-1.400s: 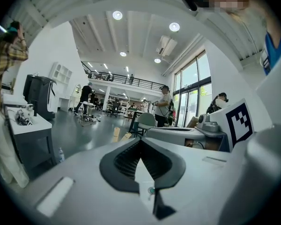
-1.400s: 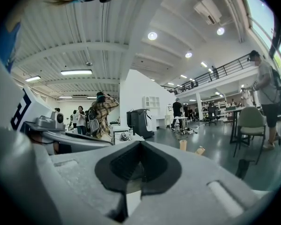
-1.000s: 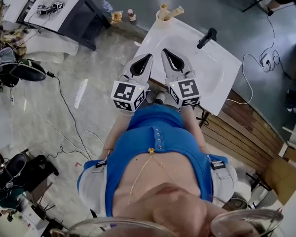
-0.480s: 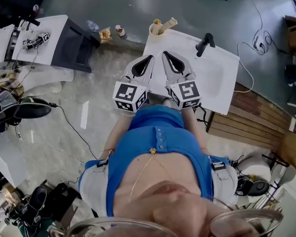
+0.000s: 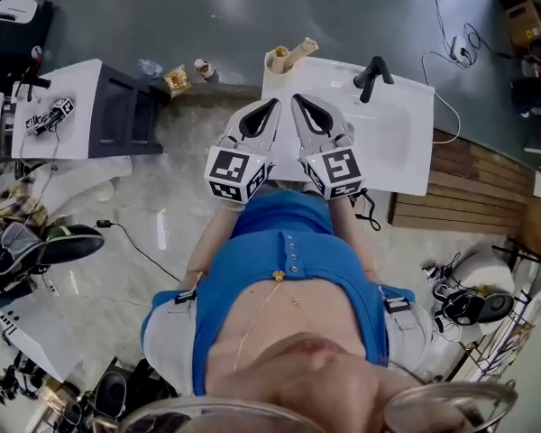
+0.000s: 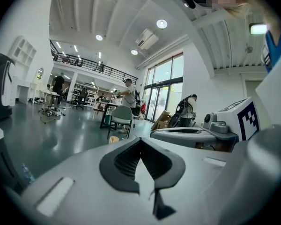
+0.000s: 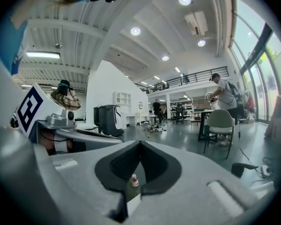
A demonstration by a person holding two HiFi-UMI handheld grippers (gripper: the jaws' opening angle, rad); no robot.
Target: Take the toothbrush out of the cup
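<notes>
Left gripper: the left gripper (image 5: 274, 105) is held close to the person's chest, over the near edge of the counter (image 5: 406, 142). Its jaws are together at the tips and nothing is between them.
Right gripper: the right gripper (image 5: 297, 99) is just beside the left one over that same near edge. Its jaws also meet at the tips and hold nothing. Its own view shows a small bottle (image 7: 132, 179) through the slit below the tips, far off and not gripped.
Why held so: both grippers are tucked in and point forward across the counter. This reads as a ready pose before the reach, not as a grasp.
Cup: the cup (image 5: 277, 59) stands upright on the far left corner of the counter.
Toothbrush: the toothbrush (image 5: 300, 50) is in the cup, and its end leans out towards the middle of the counter's far edge.
Faucet: the black faucet (image 5: 371, 74) is on the far edge of the counter, to the right of the middle.
Toothbrush and jaws: the toothbrush is across the counter from both pairs of jaws, well apart from them and nearly straight ahead of the tips. Neither gripper touches the toothbrush or the cup. The jaws would have to part before they could close on the toothbrush.
</notes>
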